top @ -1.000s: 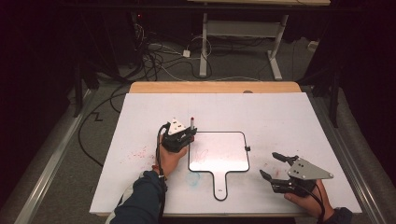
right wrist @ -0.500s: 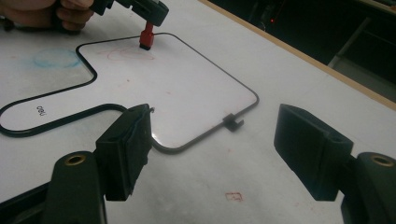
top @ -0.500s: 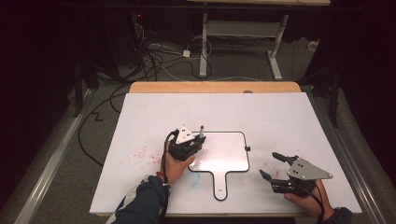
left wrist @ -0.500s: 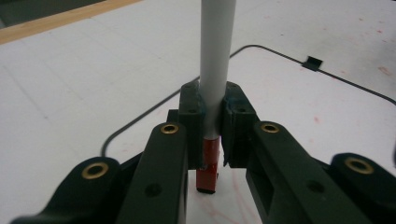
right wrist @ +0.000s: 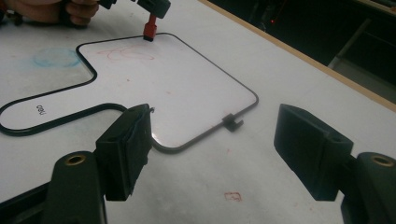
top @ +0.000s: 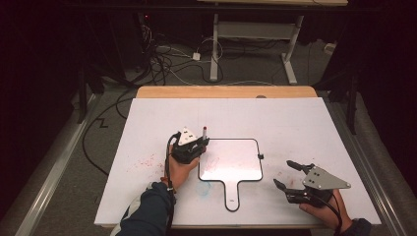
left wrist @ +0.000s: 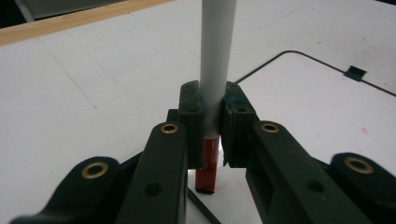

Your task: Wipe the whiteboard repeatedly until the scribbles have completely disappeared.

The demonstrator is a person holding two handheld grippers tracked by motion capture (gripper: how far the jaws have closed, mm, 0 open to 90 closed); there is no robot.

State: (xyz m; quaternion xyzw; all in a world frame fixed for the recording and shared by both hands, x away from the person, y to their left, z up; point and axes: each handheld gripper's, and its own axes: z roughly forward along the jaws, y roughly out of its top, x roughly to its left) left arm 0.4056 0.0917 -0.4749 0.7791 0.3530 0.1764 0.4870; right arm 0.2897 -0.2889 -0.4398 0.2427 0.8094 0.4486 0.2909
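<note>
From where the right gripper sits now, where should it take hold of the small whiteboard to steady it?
Probably the whiteboard's handle, from its right side: it is the narrow neck, near the open right gripper and lying flat. That keeps clear of the marker that the left gripper holds at the far corner.

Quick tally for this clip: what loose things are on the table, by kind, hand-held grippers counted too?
Hand-held grippers: 2, left and right
Markers: 1, marker, white barrel with red end, clamped upright in the left one
Whiteboards: 1, whiteboard, paddle-shaped with faint red marks
Total: 4
</note>
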